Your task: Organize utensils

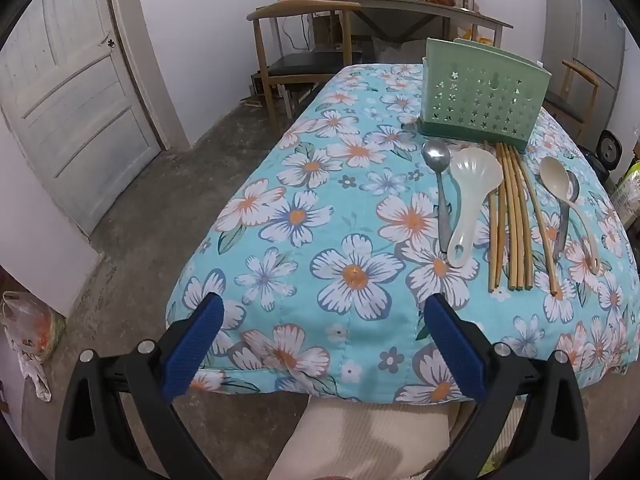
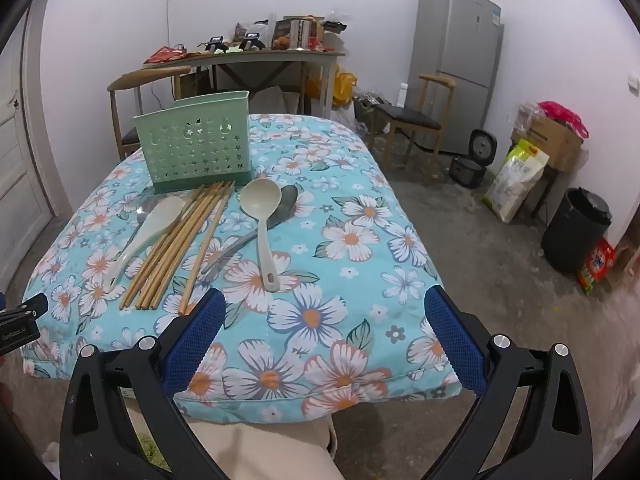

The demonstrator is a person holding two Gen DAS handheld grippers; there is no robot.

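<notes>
A green perforated utensil holder (image 1: 482,104) (image 2: 196,142) stands on the floral table. In front of it lie a metal spoon (image 1: 439,184), a pale rice paddle (image 1: 470,200) (image 2: 140,232), several bamboo chopsticks (image 1: 514,220) (image 2: 180,244), a cream ladle (image 1: 568,204) (image 2: 260,224) and a second metal spoon (image 2: 256,232) under it. My left gripper (image 1: 324,304) is open and empty at the table's near edge. My right gripper (image 2: 324,300) is open and empty over the near edge, short of the ladle's handle.
The floral cloth (image 1: 320,208) (image 2: 360,248) covers the table. Behind stand wooden chairs (image 1: 296,60) (image 2: 412,120), a cluttered side table (image 2: 248,54), a fridge (image 2: 460,60) and a black bin (image 2: 576,228). A white door (image 1: 72,112) is at left.
</notes>
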